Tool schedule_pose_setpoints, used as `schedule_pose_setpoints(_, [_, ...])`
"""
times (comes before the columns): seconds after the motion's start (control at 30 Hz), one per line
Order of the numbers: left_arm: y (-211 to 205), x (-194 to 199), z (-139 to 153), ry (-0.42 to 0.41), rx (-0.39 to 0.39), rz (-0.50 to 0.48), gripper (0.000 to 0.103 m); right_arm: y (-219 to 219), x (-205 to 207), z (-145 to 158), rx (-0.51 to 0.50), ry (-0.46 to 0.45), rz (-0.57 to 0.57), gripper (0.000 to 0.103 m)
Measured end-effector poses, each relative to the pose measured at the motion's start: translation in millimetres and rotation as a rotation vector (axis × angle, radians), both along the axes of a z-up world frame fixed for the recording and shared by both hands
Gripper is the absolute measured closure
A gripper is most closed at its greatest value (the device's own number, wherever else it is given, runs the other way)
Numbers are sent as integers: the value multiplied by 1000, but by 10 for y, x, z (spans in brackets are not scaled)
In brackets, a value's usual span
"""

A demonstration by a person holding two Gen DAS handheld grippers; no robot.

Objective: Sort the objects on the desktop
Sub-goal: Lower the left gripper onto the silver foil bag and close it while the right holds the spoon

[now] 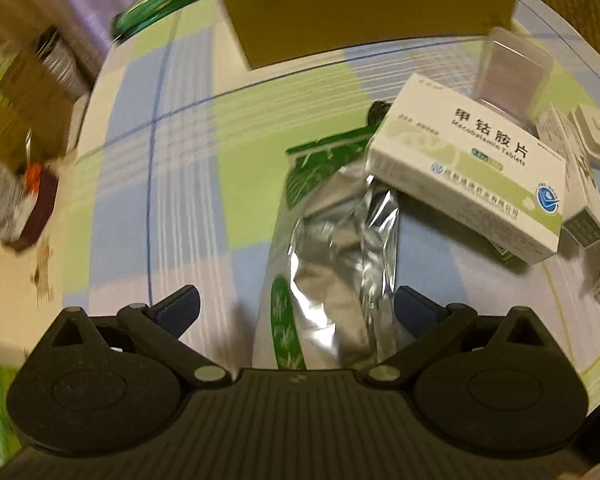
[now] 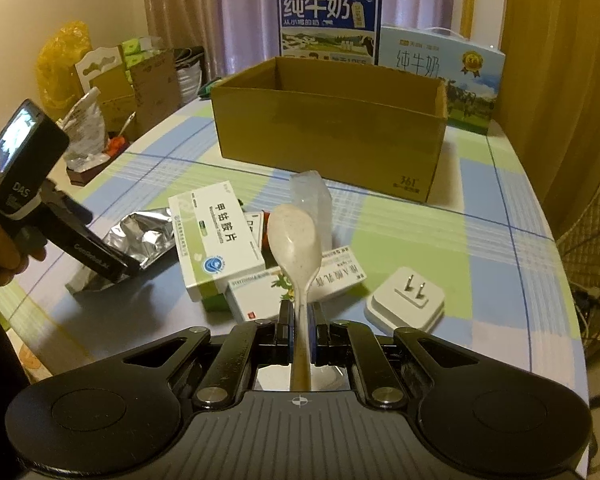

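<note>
While my left wrist camera is smeared with motion blur, I can make out the left gripper [image 1: 296,312] with its jaws spread wide and nothing between them, hanging low over the silver foil pouch [image 1: 340,256] that lies on the table [image 1: 172,168]. Just beyond the pouch a white and green medicine box [image 1: 468,168] rests partly over the pouch's far end. Past the medicine box I see the near wall of the cardboard box [image 1: 364,4], and a white plug adapter [image 1: 596,140] lies off to that medicine box's right.

From the right wrist camera, the right gripper [image 2: 300,316] has its jaws closed tight on the handle of a speckled white spoon [image 2: 296,248], bowl pointing forward and raised above the clutter. The open cardboard box [image 2: 332,128] stands straight ahead, well beyond the spoon. On this side of the cardboard box lie the medicine box [image 2: 216,240], a smaller red-trimmed box [image 2: 260,296], a clear plastic packet [image 2: 312,196] and the plug adapter [image 2: 406,300]. Left of the medicine box I see the left gripper [image 2: 96,256] down at the foil pouch [image 2: 140,236].

I judge the step in hand to be carrying the spoon to the cardboard box. Next I need to move the spoon forward over the rim, then open up; the left side looks set to close on the pouch, taking care not to drag the medicine box resting on it.
</note>
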State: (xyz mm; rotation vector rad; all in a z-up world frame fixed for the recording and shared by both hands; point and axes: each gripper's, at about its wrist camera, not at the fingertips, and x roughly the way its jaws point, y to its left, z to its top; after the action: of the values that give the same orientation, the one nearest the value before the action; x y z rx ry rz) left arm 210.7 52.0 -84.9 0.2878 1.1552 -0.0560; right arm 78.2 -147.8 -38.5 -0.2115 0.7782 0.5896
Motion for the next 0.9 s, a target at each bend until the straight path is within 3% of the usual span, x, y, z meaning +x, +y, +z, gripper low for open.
schedule_pose_setpoints(0.27, [-1,275,-115,63,-67,-55,11,99,129,-22,-2,13,-7,100])
schedule_pose_setpoints(0.57, [86,250,-227,119,-111,-97,23,257,203,-75,-5,15,5,100])
schedule_pose_setpoints(0.63, [132,244,-224,125,-132,-101,30,293,217,-84,-2,15,5,100])
schedule_pose_setpoints(0.7, [162,240,-205,127,-136,-110,47,319,213,-85,0,16,5,100])
schedule_pose_setpoints(0.9, [233,265,-158,123,-90,-123,59,399,178,-76,0,14,17,100])
